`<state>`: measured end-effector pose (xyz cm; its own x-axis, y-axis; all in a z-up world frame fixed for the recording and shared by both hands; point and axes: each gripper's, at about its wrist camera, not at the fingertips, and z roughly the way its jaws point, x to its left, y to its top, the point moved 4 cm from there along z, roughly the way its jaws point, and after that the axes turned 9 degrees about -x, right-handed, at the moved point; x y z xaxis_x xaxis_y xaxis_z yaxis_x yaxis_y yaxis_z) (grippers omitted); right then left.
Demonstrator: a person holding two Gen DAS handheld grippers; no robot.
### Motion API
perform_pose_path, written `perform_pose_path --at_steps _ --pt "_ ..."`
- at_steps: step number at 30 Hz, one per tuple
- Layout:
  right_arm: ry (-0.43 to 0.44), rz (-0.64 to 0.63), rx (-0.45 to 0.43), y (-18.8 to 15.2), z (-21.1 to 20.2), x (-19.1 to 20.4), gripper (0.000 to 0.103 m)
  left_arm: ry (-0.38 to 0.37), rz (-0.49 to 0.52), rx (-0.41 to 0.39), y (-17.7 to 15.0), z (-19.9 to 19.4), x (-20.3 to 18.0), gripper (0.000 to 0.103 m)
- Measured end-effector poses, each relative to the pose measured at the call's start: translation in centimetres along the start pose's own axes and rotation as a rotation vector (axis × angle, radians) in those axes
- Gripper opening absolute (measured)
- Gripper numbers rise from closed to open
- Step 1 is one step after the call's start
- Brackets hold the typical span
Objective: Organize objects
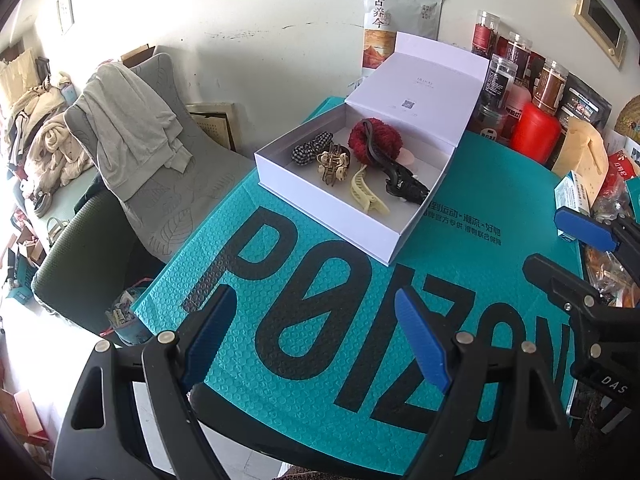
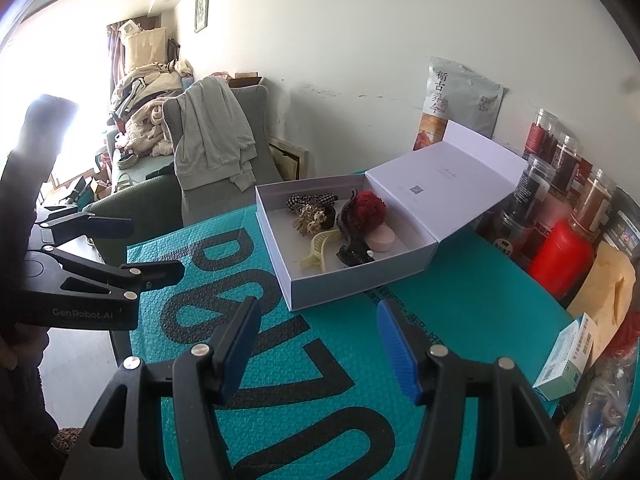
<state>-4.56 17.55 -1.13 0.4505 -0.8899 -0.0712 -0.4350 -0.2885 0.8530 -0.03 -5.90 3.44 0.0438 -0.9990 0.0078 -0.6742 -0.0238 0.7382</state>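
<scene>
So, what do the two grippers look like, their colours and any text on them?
Both are alike. The left gripper and the right gripper have black plastic linkage arms with triangular cut-outs, silver rivets at the joints, and ribbed blue pads on the fingers. The right wrist view shows white "GenRobot.AI" lettering on the left one's body.

Both grippers hover with fingers spread, holding nothing.

The left gripper (image 1: 316, 336) and the right gripper (image 2: 320, 344) sit side by side, well apart, blue pads (image 1: 420, 344) facing inward.
</scene>
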Motion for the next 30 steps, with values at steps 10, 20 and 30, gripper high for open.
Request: perform_pose_path --at_steps 10,20,30 --pt "0.008 -0.001 0.009 0.4 1.0 0.1 0.061 0.014 0.001 0.004 0.6 0.6 0.5 0.081" --pt "0.02 0.013 0.003 0.6 1.4 -0.3 0.066 0.015 -0.012 0.03 0.5 1.8 0.7 0.081" --pt "0.014 0.04 0.035 -0.3 2.3 -0.8 0.068 0.022 -0.002 0.034 0.2 2.7 0.1 0.081"
